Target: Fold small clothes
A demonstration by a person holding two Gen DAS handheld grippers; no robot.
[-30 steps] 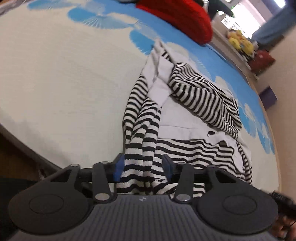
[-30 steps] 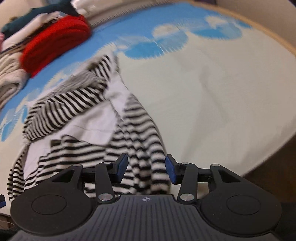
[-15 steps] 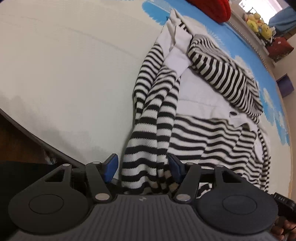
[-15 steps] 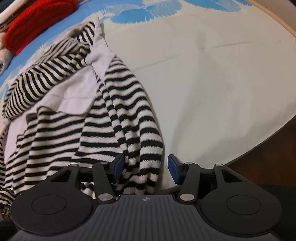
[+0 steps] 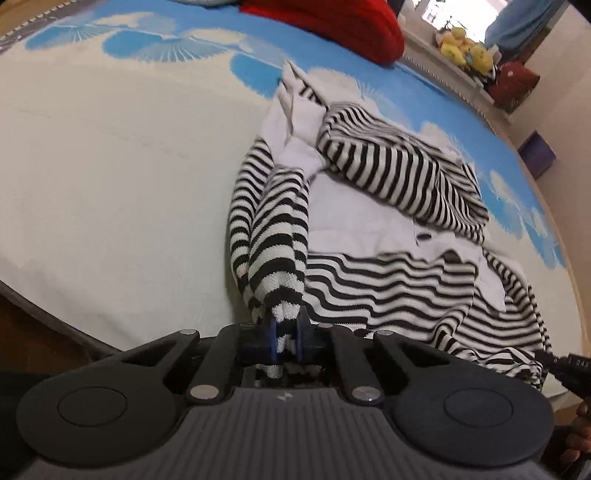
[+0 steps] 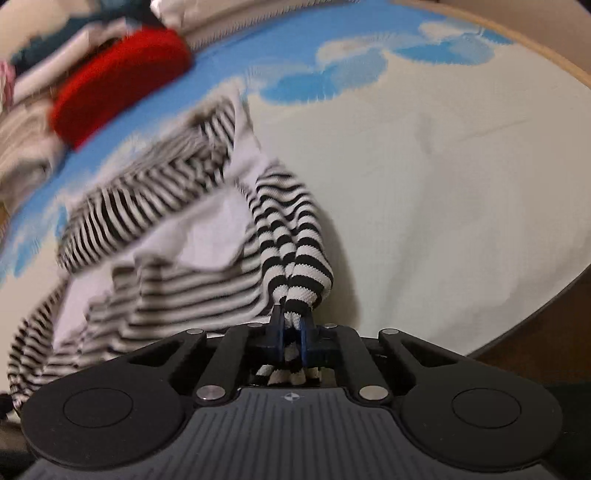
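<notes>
1. Left tongs (image 5: pixel 284 334): jaws just closed, blue pads now clamped on a bunched striped hem of the garment (image 5: pixel 388 236); fabric pinched between the pads and pulled up in a taut fold toward the camera.
2. Right tongs (image 6: pixel 291 338): jaws likewise just closed, gripping another bunched striped edge of the same garment (image 6: pixel 177 229); fold rising from the bed into the pads.
3. Part of a hand (image 5: pixel 576 435) visible at the lower right corner of the left view, beside a dark device edge.
4. Garment: black-and-white striped knit with plain white panels, lying crumpled on the bed (image 5: pixel 110 177) near its front edge; one striped sleeve folded across the upper body, a dark button visible on the white panel.
5. Bed cover: cream near field, blue with white fan patterns farther off; bare cream area beside the garment in both views.
6. Beyond the garment: red knit item (image 5: pixel 332 22) on the blue part of the cover; in the right view, stacked clothes (image 6: pixel 33 122) beside it, blurred.
7. Farthest: yellow soft toys (image 5: pixel 461 44) on a ledge past the bed; purple box (image 5: pixel 537 155) on the floor by the wall.
</notes>
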